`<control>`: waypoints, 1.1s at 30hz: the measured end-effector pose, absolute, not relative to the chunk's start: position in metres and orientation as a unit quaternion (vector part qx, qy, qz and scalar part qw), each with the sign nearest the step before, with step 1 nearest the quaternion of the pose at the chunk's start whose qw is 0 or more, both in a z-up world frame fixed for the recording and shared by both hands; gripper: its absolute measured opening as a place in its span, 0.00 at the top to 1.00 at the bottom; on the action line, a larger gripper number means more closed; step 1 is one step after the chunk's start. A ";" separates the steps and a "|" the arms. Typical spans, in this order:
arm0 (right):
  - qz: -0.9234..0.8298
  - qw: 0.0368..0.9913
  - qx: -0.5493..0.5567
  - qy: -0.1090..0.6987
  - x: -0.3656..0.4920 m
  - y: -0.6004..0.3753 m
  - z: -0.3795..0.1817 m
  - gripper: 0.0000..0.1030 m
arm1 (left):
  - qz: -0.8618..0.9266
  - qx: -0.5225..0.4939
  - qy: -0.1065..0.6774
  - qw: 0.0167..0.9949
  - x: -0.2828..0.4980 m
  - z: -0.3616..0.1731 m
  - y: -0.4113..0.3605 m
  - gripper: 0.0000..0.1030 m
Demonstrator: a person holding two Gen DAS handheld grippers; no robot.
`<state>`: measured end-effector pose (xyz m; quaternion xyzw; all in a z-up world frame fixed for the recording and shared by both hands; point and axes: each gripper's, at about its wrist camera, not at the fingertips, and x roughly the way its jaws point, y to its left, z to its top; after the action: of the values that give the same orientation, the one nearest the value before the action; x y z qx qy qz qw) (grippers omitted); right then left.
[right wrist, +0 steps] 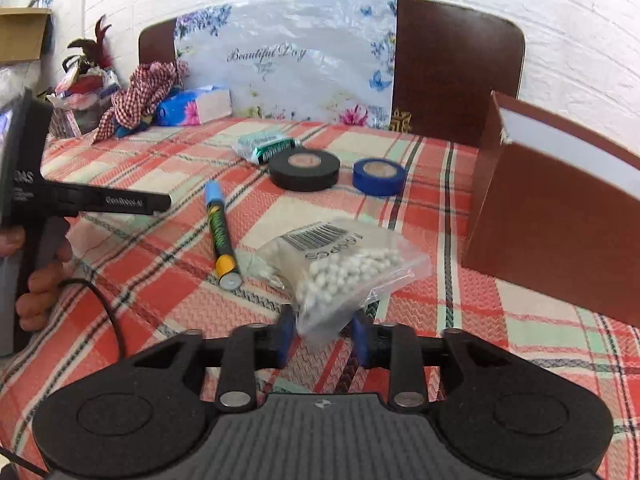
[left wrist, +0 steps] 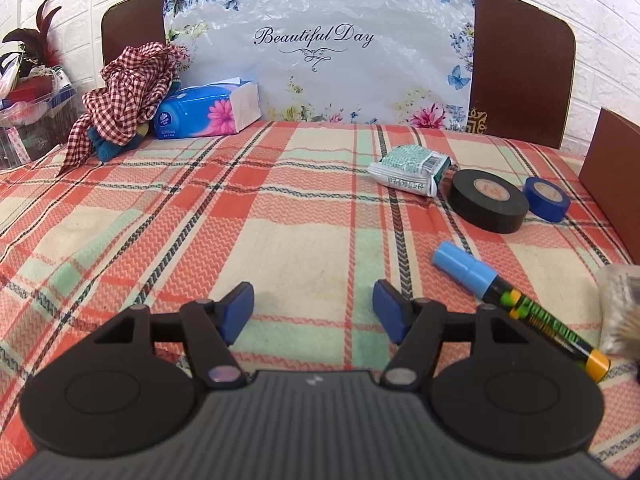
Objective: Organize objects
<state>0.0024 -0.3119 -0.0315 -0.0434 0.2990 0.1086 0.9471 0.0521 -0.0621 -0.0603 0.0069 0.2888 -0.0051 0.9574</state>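
Note:
My right gripper (right wrist: 325,336) is shut on a clear plastic bag of small white beads (right wrist: 340,264), pinching its near corner just above the plaid cloth. A marker with a blue cap (right wrist: 219,232) lies left of the bag; it also shows in the left wrist view (left wrist: 516,300). A black tape roll (right wrist: 304,170), a blue tape roll (right wrist: 379,176) and a green-white packet (right wrist: 266,146) lie farther back. A brown box (right wrist: 560,220) stands at the right. My left gripper (left wrist: 314,316) is open and empty over bare cloth, left of the marker.
A blue tissue pack (left wrist: 208,110) and a red checked cloth (left wrist: 124,92) lie at the back left. A floral "Beautiful Day" board (left wrist: 320,52) leans against the brown headboard (left wrist: 520,60). Cluttered boxes (left wrist: 28,96) stand at the far left. The left gripper's body (right wrist: 92,200) shows at left.

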 end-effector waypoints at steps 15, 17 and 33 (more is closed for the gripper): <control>0.079 0.959 -0.029 0.272 -0.010 -0.325 -0.018 0.32 | -0.205 -0.033 0.308 0.928 0.041 0.014 -0.137 0.38; 0.074 0.954 -0.035 0.287 -0.006 -0.319 -0.022 0.31 | -0.242 -0.023 0.339 0.909 0.051 0.009 -0.163 0.27; 0.017 0.994 -0.052 0.092 -0.008 -0.368 0.043 0.66 | -0.333 -0.008 0.252 0.909 0.041 0.100 -0.253 0.62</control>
<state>-0.0080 -0.3680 0.0428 -0.0515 0.0922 0.0167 0.9943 0.0412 -0.2530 0.1001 -0.0084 0.2521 -0.3332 0.9085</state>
